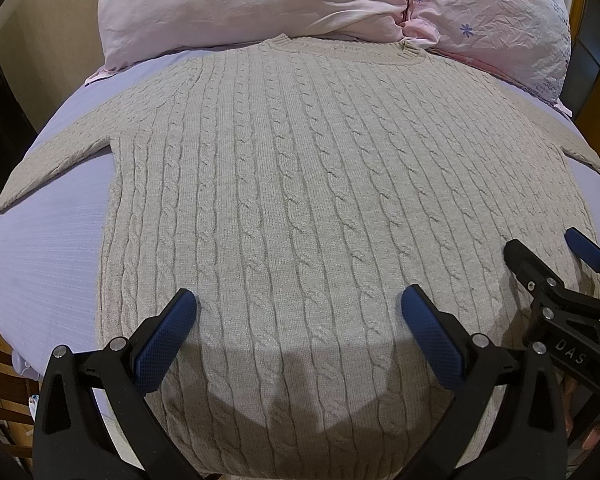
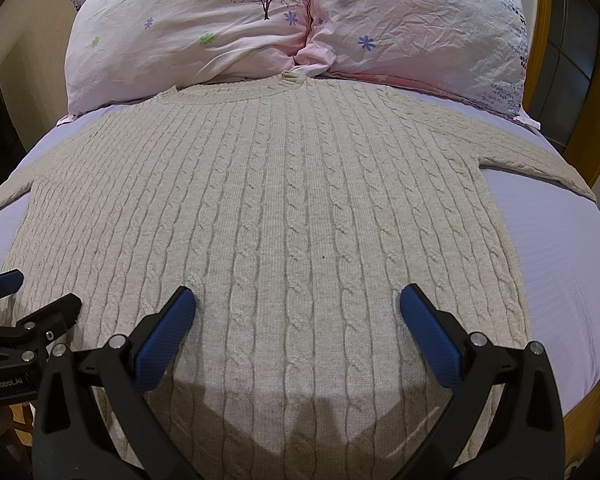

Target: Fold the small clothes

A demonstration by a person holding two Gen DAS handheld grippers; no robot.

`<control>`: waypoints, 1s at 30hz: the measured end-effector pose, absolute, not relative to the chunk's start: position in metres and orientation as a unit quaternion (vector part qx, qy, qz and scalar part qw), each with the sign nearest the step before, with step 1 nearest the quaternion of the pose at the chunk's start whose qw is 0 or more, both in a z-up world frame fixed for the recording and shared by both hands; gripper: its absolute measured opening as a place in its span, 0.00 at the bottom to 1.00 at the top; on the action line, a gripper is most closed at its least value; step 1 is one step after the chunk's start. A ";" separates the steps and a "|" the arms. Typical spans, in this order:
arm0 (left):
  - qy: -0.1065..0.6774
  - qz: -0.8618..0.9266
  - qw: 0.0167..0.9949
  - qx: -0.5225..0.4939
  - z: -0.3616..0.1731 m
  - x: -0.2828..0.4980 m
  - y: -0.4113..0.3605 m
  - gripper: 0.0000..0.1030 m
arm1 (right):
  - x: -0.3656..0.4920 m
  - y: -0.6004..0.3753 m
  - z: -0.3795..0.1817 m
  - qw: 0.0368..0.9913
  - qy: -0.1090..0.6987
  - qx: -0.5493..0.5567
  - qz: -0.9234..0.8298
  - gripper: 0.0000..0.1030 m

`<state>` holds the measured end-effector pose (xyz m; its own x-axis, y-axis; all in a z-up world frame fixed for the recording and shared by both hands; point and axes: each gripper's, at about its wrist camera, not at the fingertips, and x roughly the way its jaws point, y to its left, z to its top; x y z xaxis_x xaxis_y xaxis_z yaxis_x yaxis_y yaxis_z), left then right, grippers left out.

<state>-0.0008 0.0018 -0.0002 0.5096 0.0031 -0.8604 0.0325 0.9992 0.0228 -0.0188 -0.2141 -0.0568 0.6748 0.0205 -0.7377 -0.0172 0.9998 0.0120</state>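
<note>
One sweater (image 1: 300, 184), two pillows, two grippers. The sweater is a beige cable-knit, spread flat on a bed (image 1: 44, 248) with a lilac sheet. Its long axis runs from 6 to 12 o'clock in both views: hem toward the cameras at 6, ribbed collar (image 1: 340, 46) at 12, the cables running straight along that line. One sleeve (image 1: 56, 152) stretches out toward 9 o'clock in the left view; the other sleeve (image 2: 540, 160) reaches toward 3 o'clock in the right view, both lying flat on the sheet.

The two pink flowered pillows sit side by side at 12 o'clock, the left pillow (image 1: 252, 0) and the right pillow (image 1: 492, 20) meeting just above the collar, and the collar touches or slips just under their lower edges. A wooden frame (image 2: 544, 40) shows at 2 o'clock in the right view.

The left gripper (image 1: 299, 308) has its blue-padded jaws spread wide, holding nothing, over the lower left part of the sweater. The right gripper (image 2: 298, 308) is likewise spread wide and holds nothing, over the lower right part. Each shows in the other's view, at 4 o'clock and at 8 o'clock, close beside it. Their shadows fall on the hem.
</note>
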 end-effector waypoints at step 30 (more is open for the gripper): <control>0.468 -0.025 0.883 0.014 0.005 -0.002 0.007 0.99 | 0.002 -0.355 -0.007 0.933 0.313 0.178 0.007 0.98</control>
